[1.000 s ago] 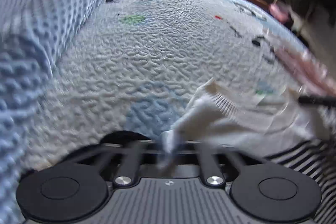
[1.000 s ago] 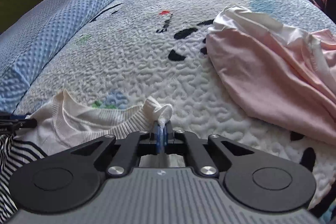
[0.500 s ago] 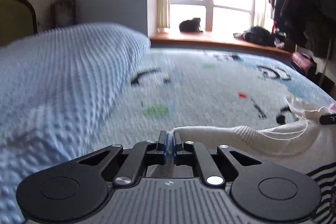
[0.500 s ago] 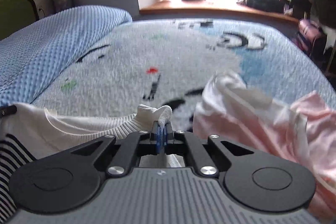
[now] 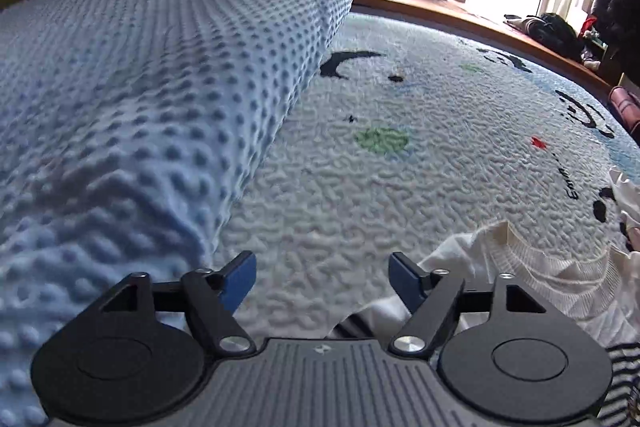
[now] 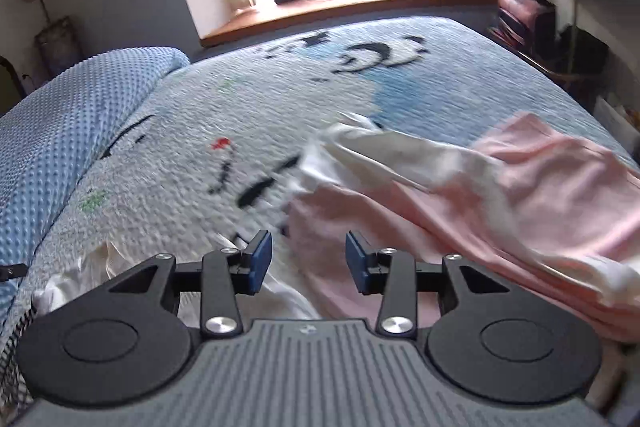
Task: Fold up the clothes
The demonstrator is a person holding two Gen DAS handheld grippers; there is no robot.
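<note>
Both claws stand apart and hold nothing, jaws just opened.
My left claw [image 5: 322, 277] and right claw [image 6: 307, 263] hover over the white sweater [image 5: 532, 275] lying on the bed [image 5: 400, 187]; soft, light, floppy, so I'd pinch its ribbed collar or shoulder seams.

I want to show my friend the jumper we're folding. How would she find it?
Start at the big bed quilt with cartoon prints. The white knit sweater lies at its near edge, right of the bumpy blue blanket. Its ribbed collar and black-striped body differ from the smooth pink garment.
</note>
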